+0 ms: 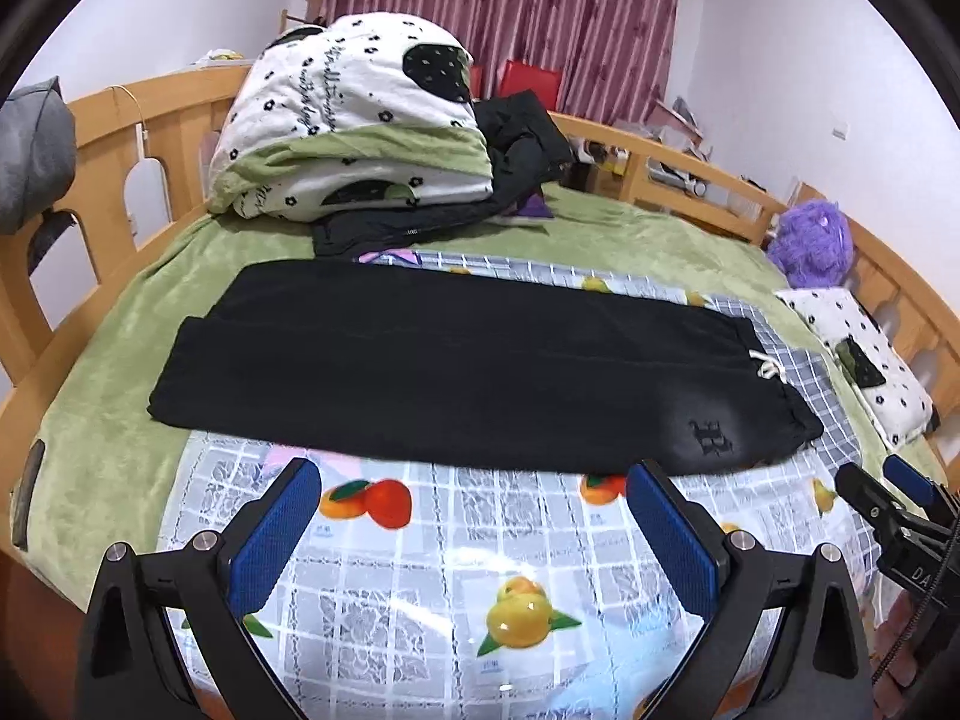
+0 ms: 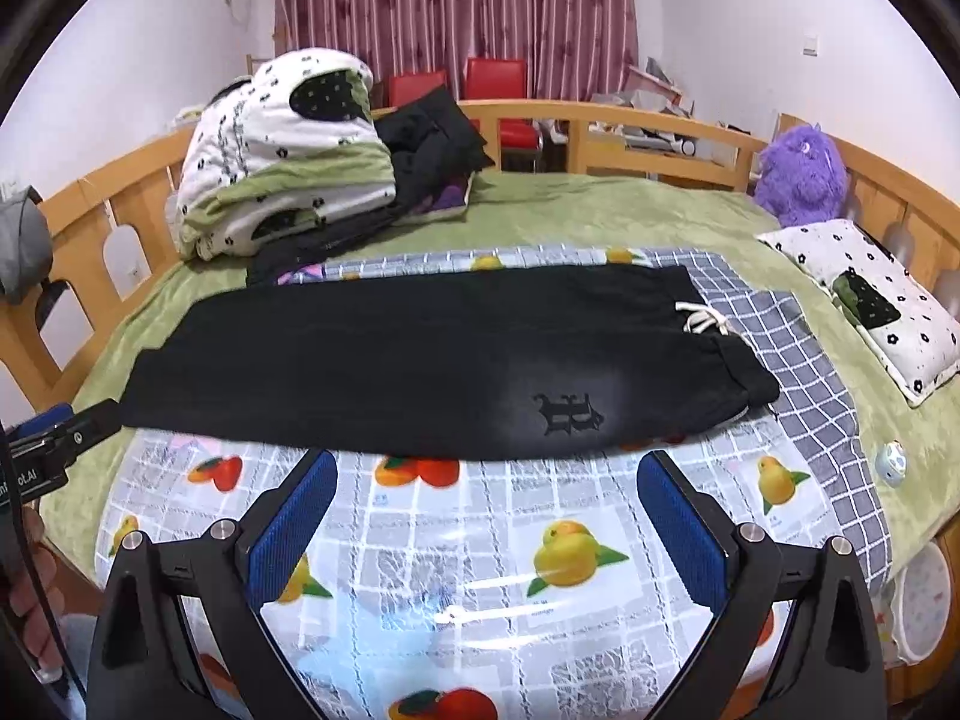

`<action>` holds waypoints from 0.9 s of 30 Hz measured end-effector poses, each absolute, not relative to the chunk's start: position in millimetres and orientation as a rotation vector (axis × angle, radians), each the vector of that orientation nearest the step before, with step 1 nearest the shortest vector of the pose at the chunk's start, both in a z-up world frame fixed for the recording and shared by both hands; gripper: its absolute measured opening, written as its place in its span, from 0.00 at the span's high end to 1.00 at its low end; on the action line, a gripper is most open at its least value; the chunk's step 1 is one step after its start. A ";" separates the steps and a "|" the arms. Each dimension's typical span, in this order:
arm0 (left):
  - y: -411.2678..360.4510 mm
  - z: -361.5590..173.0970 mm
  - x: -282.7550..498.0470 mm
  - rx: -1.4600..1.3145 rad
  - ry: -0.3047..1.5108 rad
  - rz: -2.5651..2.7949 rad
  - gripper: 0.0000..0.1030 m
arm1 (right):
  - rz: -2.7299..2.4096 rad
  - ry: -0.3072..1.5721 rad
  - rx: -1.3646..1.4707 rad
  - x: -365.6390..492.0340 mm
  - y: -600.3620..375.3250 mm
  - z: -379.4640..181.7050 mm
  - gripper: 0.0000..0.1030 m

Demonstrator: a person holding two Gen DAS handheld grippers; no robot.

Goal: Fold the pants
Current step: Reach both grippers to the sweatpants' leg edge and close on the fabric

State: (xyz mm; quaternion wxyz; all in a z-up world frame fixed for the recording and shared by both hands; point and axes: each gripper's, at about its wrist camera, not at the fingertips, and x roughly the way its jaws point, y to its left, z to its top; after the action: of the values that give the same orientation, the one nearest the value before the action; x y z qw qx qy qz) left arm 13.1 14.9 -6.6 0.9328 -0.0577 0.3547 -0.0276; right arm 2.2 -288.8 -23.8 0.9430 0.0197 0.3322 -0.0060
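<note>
Black pants (image 1: 456,366) lie flat across the bed on a fruit-print plastic sheet (image 1: 456,540), legs stacked one over the other, waistband and white drawstring (image 1: 768,367) to the right, hems to the left. They also show in the right wrist view (image 2: 420,366), with an embroidered logo (image 2: 567,414) near the front edge. My left gripper (image 1: 474,474) is open and empty, just short of the pants' near edge. My right gripper (image 2: 486,468) is open and empty, also just short of the near edge, below the logo. Each gripper shows at the other view's side.
A folded white and green quilt (image 1: 354,126) with dark clothes (image 1: 516,138) sits at the back left. A purple plush toy (image 2: 801,174) and a small flowered pillow (image 2: 870,300) lie at the right. Wooden bed rails (image 2: 630,120) surround the green blanket (image 2: 600,216).
</note>
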 end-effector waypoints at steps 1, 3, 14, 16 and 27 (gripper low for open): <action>14.3 -4.6 15.8 -0.103 0.726 -0.047 0.01 | -0.014 0.660 0.039 3.4 -289.2 -21.6 0.04; 15.2 1.1 21.4 -0.069 0.720 -0.022 0.01 | -0.028 0.640 0.026 9.1 -291.8 -14.4 0.04; 64.5 -17.3 66.1 -0.087 0.720 0.043 0.01 | -0.027 0.654 0.069 64.7 -339.7 -6.0 0.10; 72.0 -27.7 69.6 -0.095 0.721 0.053 0.01 | -0.018 0.693 0.103 76.7 -354.4 -18.3 0.15; 112.9 -108.8 104.7 -0.187 0.878 0.107 0.29 | -0.056 0.843 0.151 122.2 -392.0 -116.7 0.39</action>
State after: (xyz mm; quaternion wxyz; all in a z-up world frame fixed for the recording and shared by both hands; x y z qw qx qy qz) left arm 104.7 112.9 -108.8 0.8996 -0.0903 0.4242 0.0516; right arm 122.2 -392.0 -116.7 0.9093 0.0732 0.4088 -0.0271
